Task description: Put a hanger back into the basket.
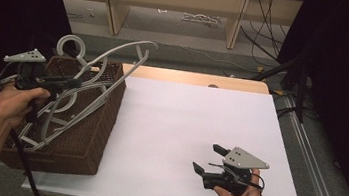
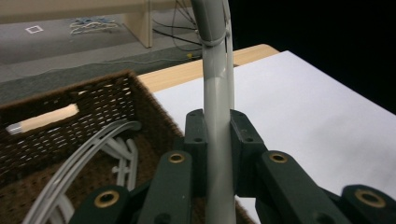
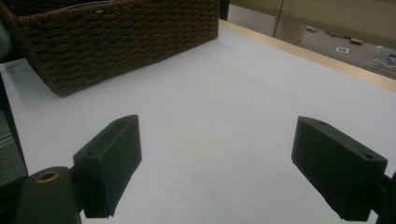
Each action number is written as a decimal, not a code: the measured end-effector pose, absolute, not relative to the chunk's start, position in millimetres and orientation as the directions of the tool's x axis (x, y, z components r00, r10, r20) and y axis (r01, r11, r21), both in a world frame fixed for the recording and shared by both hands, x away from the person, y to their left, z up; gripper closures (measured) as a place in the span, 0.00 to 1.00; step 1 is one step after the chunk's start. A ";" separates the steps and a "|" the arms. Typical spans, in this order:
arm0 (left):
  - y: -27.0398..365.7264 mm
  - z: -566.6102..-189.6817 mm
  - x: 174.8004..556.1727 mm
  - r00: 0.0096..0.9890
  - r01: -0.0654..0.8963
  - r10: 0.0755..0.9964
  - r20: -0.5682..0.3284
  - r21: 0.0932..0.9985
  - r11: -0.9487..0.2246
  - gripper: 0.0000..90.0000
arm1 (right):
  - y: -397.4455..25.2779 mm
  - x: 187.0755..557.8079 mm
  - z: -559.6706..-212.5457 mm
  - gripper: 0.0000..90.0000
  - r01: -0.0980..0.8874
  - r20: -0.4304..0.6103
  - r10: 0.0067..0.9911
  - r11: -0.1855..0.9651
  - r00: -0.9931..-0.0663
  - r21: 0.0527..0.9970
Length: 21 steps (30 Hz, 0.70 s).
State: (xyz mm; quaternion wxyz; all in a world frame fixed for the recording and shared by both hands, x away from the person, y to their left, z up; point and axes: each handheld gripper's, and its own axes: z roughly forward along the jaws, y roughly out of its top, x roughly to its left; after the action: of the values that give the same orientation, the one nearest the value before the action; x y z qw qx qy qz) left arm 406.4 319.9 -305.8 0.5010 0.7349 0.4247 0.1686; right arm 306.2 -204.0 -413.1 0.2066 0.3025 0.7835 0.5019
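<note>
Left gripper (image 2: 218, 140) on unlabelled hanger (image 2: 217, 88)

No text, label, brand, number or sign can be read in any of the views. The white table top, the woven basket and the grey hangers carry no print that shows, and the small pale marks on the floor beyond the table are too small and blurred to make out.

surface: white table (image 1: 174, 128) | on it: brown wicker basket (image 1: 88, 133), left edge
</note>
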 end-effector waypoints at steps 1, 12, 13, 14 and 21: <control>324.7 -308.5 407.8 0.577 0.458 0.796 -0.184 0.880 -0.128 0.88 | -204.5 305.8 -412.2 0.19 0.279 -0.009 0.676 0.316 -0.737 0.907; 353.8 -325.1 404.4 0.531 0.473 0.834 -0.149 0.869 -0.146 0.88 | -203.3 306.3 -413.9 0.19 0.279 -0.008 0.674 0.316 -0.739 0.907; 358.3 -327.7 404.4 0.522 0.476 0.840 -0.148 0.868 -0.143 0.88 | -203.4 306.3 -414.1 0.19 0.276 -0.014 0.673 0.323 -0.740 0.905; 361.0 -329.3 404.3 0.518 0.476 0.844 -0.142 0.867 -0.146 0.88 | -203.9 305.9 -413.9 0.19 0.282 -0.012 0.671 0.328 -0.741 0.901; 382.6 -345.5 403.1 0.492 0.489 0.863 -0.118 0.857 -0.161 0.88 | -203.1 306.7 -415.2 0.19 0.277 -0.012 0.677 0.318 -0.736 0.907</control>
State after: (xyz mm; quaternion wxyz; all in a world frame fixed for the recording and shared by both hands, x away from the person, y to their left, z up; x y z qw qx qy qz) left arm 403.1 382.6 -345.5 0.4555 0.7338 0.4603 0.2052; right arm 306.7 -203.1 -415.2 0.2002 0.3032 0.7867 0.4991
